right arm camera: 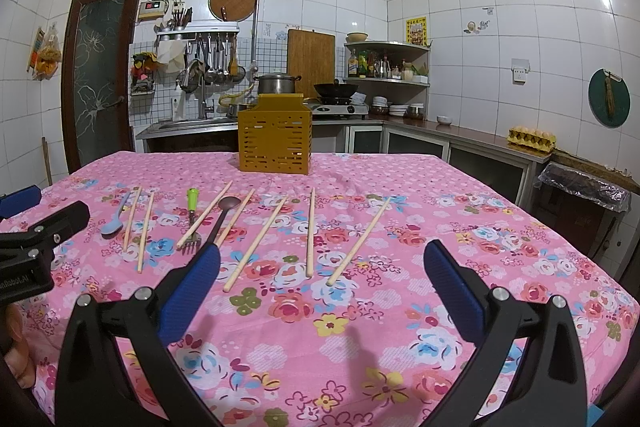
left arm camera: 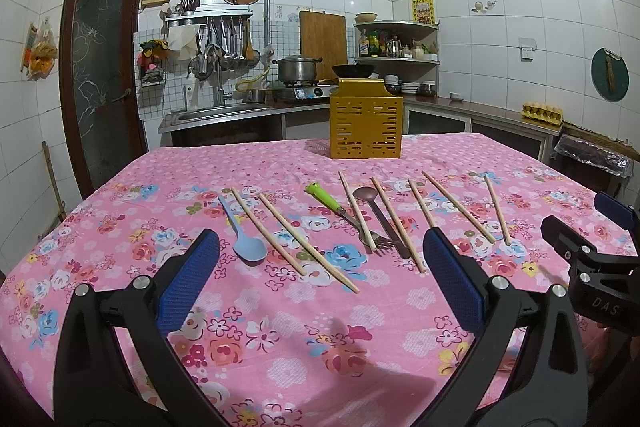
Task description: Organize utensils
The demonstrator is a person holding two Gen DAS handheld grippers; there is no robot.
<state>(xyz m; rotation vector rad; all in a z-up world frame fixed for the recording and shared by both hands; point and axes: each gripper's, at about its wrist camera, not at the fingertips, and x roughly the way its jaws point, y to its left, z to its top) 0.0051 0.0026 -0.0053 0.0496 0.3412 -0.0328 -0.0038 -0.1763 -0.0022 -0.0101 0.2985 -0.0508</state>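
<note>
A yellow slotted utensil holder [left arm camera: 365,119] [right arm camera: 274,139] stands upright at the far side of the pink floral table. In front of it, in a loose row, lie several wooden chopsticks [left arm camera: 307,242] [right arm camera: 357,241], a light blue spoon [left arm camera: 243,234] [right arm camera: 115,219], a green-handled fork [left arm camera: 345,215] [right arm camera: 192,223] and a dark brown spoon [left arm camera: 382,217] [right arm camera: 224,215]. My left gripper [left arm camera: 320,279] hovers open above the near table, short of the row. My right gripper [right arm camera: 322,279] is open too, with nothing between its fingers, just before the right-hand chopsticks. Each gripper shows at the edge of the other's view.
The pink floral tablecloth [left arm camera: 280,339] [right arm camera: 500,227] covers the whole table. Behind it runs a kitchen counter with a sink [left arm camera: 218,113], a pot on a stove [left arm camera: 296,69] and a corner shelf [right arm camera: 386,63]. An egg tray [right arm camera: 532,137] and a lined bin [right arm camera: 584,187] stand at the right.
</note>
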